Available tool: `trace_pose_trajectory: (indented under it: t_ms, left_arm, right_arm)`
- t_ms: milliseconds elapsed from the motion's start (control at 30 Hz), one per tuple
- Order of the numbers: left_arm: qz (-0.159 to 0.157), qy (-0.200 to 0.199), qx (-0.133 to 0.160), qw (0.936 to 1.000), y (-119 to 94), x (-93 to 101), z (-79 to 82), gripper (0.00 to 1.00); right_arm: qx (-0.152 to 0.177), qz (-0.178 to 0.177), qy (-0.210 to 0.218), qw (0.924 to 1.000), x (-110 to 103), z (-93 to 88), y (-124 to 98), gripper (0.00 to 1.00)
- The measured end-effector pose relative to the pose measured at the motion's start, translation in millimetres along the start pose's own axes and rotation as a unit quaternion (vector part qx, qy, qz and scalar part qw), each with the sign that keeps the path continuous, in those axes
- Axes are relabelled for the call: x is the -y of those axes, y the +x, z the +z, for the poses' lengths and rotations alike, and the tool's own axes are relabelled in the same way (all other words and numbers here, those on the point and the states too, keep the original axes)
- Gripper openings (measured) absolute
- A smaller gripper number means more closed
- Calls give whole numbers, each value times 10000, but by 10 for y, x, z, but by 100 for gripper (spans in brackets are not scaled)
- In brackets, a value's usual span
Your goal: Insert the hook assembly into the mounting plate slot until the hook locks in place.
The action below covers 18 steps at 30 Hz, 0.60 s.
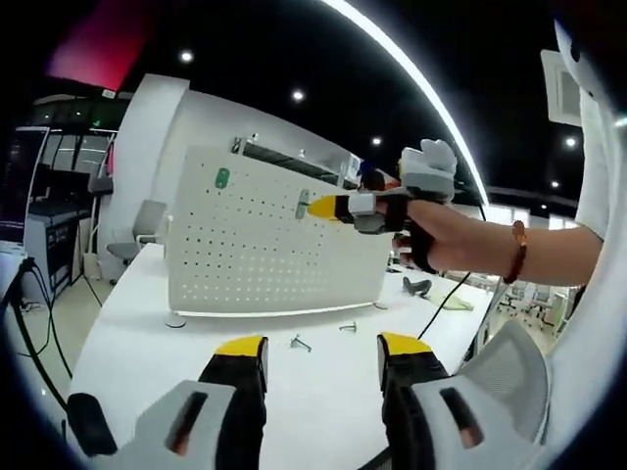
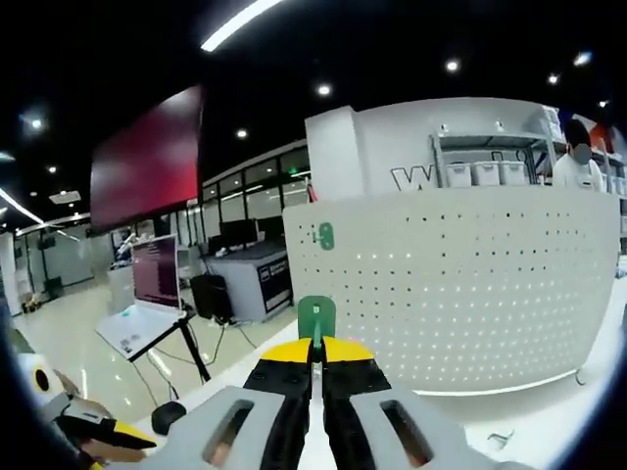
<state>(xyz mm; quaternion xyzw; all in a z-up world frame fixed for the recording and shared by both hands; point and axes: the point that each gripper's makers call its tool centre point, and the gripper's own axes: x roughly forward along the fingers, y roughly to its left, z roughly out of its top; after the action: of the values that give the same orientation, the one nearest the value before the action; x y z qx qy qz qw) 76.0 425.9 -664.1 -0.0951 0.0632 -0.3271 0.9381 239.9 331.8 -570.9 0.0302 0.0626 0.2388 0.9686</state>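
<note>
The right gripper (image 2: 315,354), with its yellow-tipped black jaws pinched together, is clenching a small green plastic hook assembly (image 2: 316,319) by its lower edge, so the green tab is standing up just above the jaw tips. In the left gripper view that same right gripper (image 1: 328,208), carried by a person's hand (image 1: 446,233), is hovering close to the upright white perforated metal mounting plate (image 1: 265,240), at its upper right part, with the tip near a green piece (image 1: 303,205) that I cannot tell apart as held or mounted. Another green hook (image 1: 222,178) is already sitting on the board higher up to the left. The left gripper (image 1: 323,357) is hanging released, jaws spread wide and empty, above the white table (image 1: 137,343), where small metal hooks (image 1: 300,343) are lying loose. The step in hand looks like the approach: the hook is gripped but not yet locked. Next, the tab probably needs lining up squarely with a slot and pressing in until it catches.
</note>
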Motion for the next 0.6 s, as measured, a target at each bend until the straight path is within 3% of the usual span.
trace_pose_trajectory:
  t_ms: [600]
  left_arm:
    - [-55,146,65,9999,-162,-98,102,53]
  right_arm:
    - [111,-398,-189,9990,-4,158,214,1]
